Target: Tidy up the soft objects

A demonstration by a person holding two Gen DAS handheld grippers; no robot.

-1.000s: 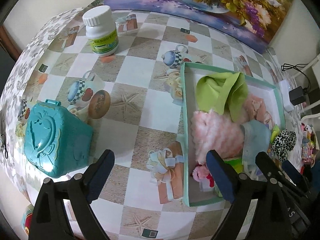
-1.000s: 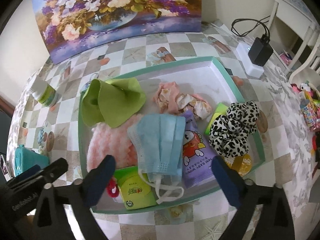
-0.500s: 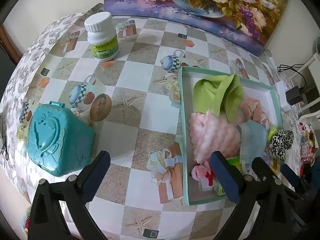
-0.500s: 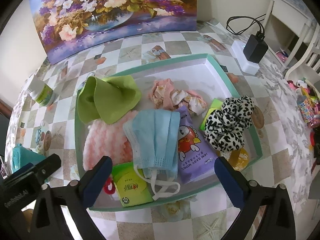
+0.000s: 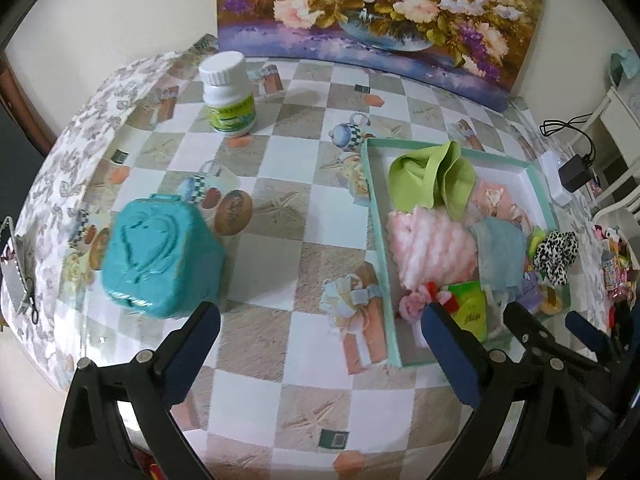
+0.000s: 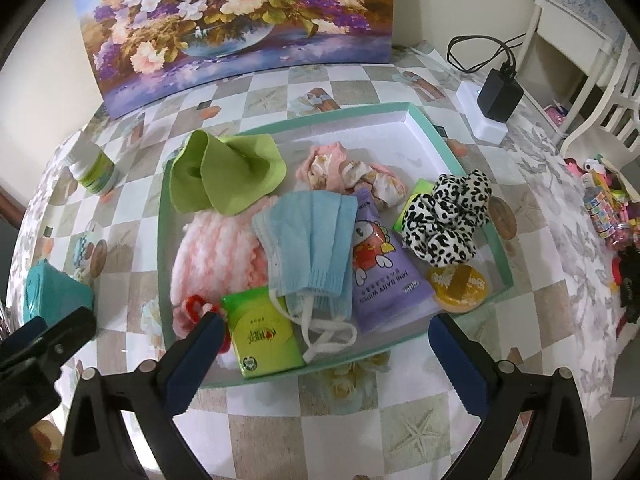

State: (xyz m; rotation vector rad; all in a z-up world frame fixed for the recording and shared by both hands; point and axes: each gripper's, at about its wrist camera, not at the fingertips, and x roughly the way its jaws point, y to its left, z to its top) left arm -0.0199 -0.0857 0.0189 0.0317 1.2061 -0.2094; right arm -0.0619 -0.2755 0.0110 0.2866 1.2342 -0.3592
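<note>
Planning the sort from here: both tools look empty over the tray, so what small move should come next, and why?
Probably lower the right tool onto the blue face mask: it lies on top of the pile in the tray, and the open jaws hold nothing.

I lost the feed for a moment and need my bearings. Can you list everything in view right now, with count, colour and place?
tray: 1, teal rim, white floor, on the table
cloth: 1, lime green, tray's far left corner
fluffy cloth: 1, pink and white, tray's left side
face mask: 1, light blue, tray's middle
wipes pack: 1, purple, right of the mask
tissue pack: 1, green, tray's near edge
scrunchie: 1, black and white spotted, tray's right side
crumpled fabric: 1, pink patterned, tray's far middle
round tin: 1, yellow, tray's near right corner
bottle: 1, white, green label, far left of the table
case: 1, teal, left of the tray
painting: 1, floral, against the wall
left gripper: black, blue pads, open, empty
right gripper: same, open, empty
</note>
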